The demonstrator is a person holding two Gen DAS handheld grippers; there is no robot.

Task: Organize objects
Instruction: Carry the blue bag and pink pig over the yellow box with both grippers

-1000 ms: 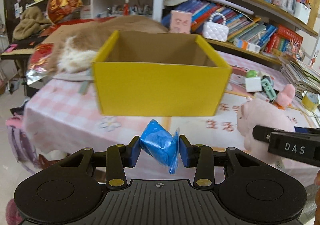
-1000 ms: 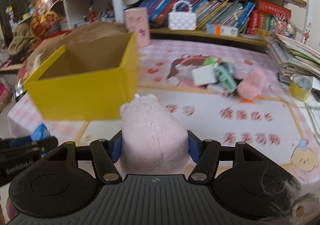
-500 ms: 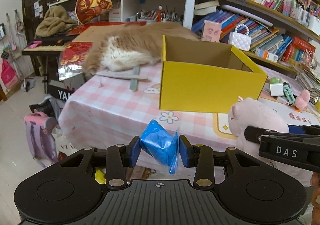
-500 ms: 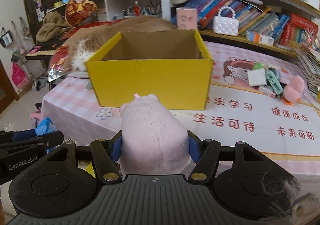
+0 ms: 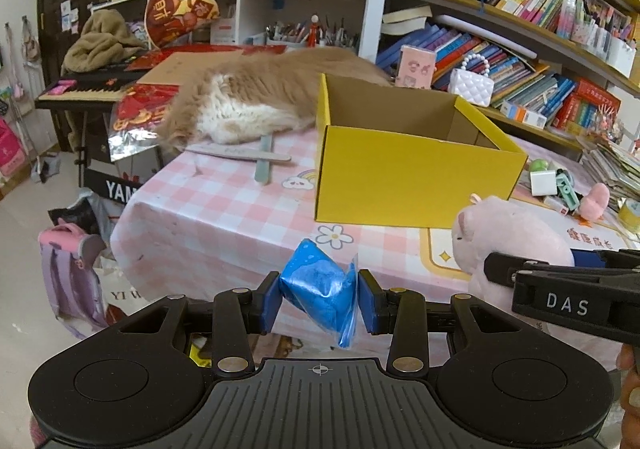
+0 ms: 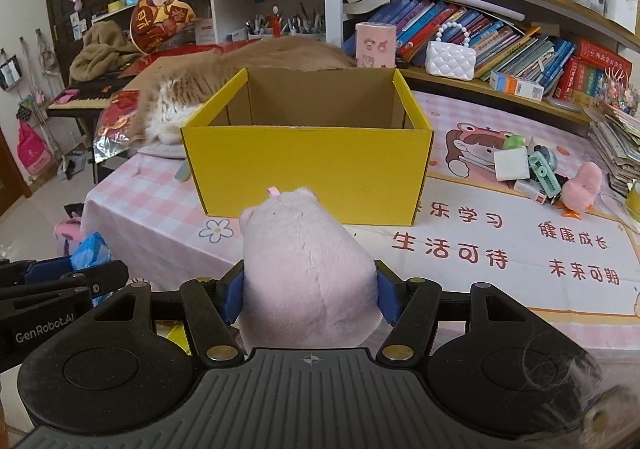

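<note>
My left gripper is shut on a crumpled blue foil packet, held in the air off the table's front-left edge. My right gripper is shut on a pink plush pig, held in front of the open yellow cardboard box. The box stands on the pink checked tablecloth and looks empty. The pig and right gripper also show in the left wrist view. The blue packet shows at the left in the right wrist view.
A ginger and white cat lies behind the box. Small toys and a pink chick lie on the right of the table. Bookshelves stand behind. A keyboard and a backpack stand at left.
Both grippers have pulled back and up from the box with their objects still held. The box now looks smaller and farther, and the table's left edge and the floor have come into view.
</note>
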